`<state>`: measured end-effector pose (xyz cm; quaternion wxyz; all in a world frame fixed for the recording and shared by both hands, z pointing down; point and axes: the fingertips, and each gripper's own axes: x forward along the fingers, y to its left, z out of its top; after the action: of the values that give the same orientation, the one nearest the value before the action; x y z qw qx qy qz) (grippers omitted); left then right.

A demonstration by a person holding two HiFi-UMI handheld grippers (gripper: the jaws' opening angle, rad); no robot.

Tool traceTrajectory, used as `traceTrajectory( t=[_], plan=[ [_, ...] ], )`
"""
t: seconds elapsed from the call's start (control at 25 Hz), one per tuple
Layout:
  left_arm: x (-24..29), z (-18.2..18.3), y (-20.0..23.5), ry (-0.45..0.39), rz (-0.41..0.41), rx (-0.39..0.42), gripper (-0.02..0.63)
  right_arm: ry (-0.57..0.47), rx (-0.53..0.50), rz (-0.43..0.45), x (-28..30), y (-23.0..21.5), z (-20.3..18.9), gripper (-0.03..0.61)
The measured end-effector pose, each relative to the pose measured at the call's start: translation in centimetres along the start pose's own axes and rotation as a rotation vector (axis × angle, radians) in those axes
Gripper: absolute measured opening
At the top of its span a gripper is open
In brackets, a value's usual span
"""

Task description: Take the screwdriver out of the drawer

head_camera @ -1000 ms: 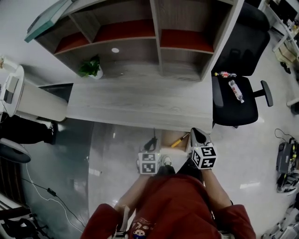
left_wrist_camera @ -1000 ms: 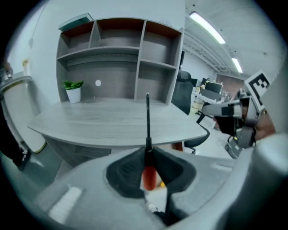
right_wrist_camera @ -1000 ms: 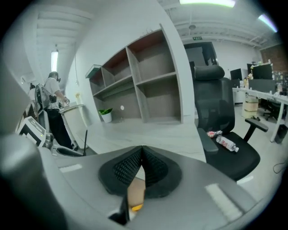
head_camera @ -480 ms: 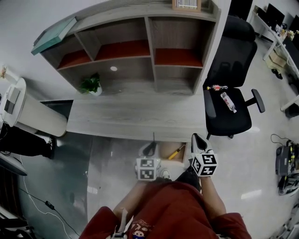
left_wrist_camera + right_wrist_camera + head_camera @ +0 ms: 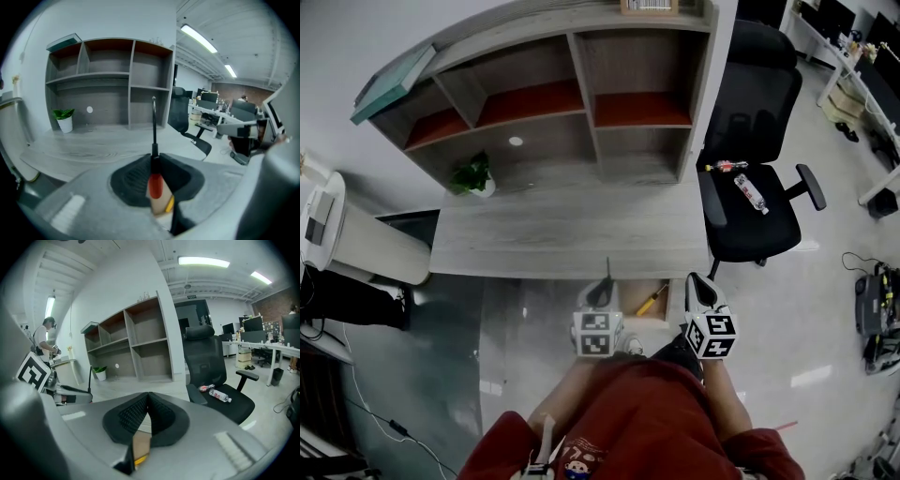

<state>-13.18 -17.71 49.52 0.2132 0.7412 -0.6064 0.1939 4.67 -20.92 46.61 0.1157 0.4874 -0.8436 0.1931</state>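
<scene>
left claw pinching the screwdriver, right claw pressed together and empty

left claw (image 5: pixel 153 159) is gripping a red-handled screwdriver (image 5: pixel 155 183) where handle meets shaft. the tool's long axis is running straight out along the claw's own line, with the dark shaft pointing up and away toward the table's (image 5: pixel 562 234) near edge. the tool is therefore sitting in the left hand, and it looks to be clear of the open drawer (image 5: pixel 667 302), which is showing below the table's near edge toward its right end, between the two claws. a yellow-handled tool (image 5: pixel 652 301) is lying slanted inside it. right claw (image 5: pixel 148 397) is hanging just beside the drawer's right side. the coming move is probably the left hand's to finish, carrying the shaft over that near edge.
</scene>
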Motion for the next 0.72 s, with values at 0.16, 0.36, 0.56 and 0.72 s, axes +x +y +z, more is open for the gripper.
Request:
traceTrajectory(
  t=[0.16,0.36,0.56,0.72],
  plan=[
    [0.19,0.09,-0.20,0.000,0.001,0.001,0.055,0.001,-0.002,-0.003,0.05,-0.28,-0.03,0.000],
    [0.27,-0.09,-0.38,0.006,0.004,0.011,0.055,0.002,-0.004,0.008,0.28,-0.18,0.06,0.002],
    [0.11,-0.08,-0.58,0.005,0.004,-0.004,0.055,0.010,-0.011,0.016,0.31,-0.15,0.03,0.002],
    [0.11,-0.01,-0.54,0.007,0.007,-0.002,0.055,0.016,-0.018,0.031,0.44,0.09,0.03,0.002]
  ],
)
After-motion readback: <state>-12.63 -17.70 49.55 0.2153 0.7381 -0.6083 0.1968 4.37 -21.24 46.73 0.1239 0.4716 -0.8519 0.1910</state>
